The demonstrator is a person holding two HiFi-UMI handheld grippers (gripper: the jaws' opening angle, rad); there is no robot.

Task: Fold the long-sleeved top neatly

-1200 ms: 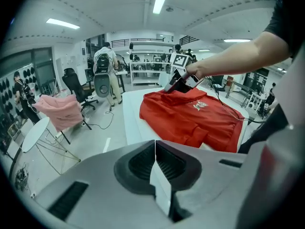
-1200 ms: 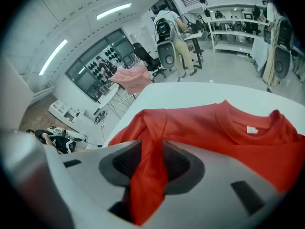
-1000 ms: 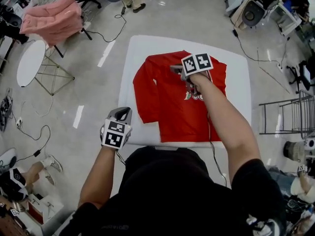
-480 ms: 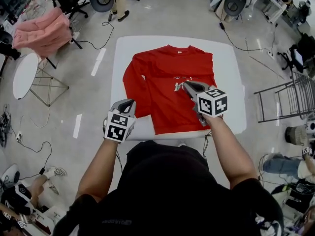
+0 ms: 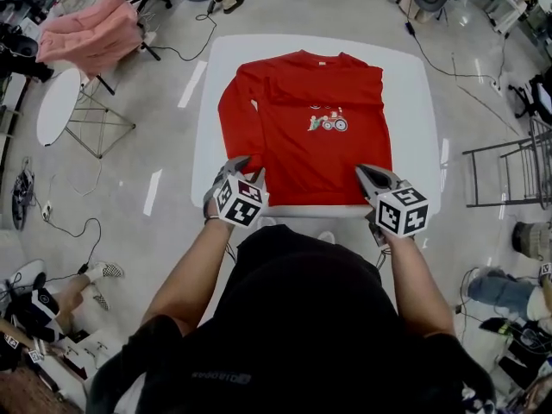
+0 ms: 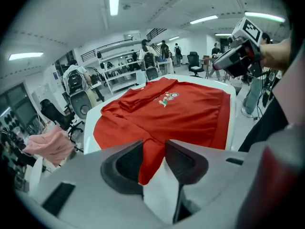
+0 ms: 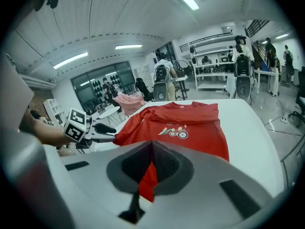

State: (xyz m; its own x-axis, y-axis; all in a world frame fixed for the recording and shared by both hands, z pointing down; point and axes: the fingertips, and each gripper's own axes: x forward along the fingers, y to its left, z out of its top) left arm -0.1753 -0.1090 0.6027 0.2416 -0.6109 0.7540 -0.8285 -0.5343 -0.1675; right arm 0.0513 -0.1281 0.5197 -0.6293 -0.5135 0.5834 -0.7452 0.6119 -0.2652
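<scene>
Lying flat, red top point(image 5: 297, 158), left tongs point(image 5: 247, 169) just opened, empty, right tongs point(image 5: 366, 173) shut

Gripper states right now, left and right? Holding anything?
Left gripper: open, jaws have just been opening; edge of the red top between them, not pinched.
Right gripper: closed on the red top's hem.

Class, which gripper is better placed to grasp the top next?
The left gripper: its jaws have just been opening, with an edge of the top between them. The right gripper is shut.
</scene>
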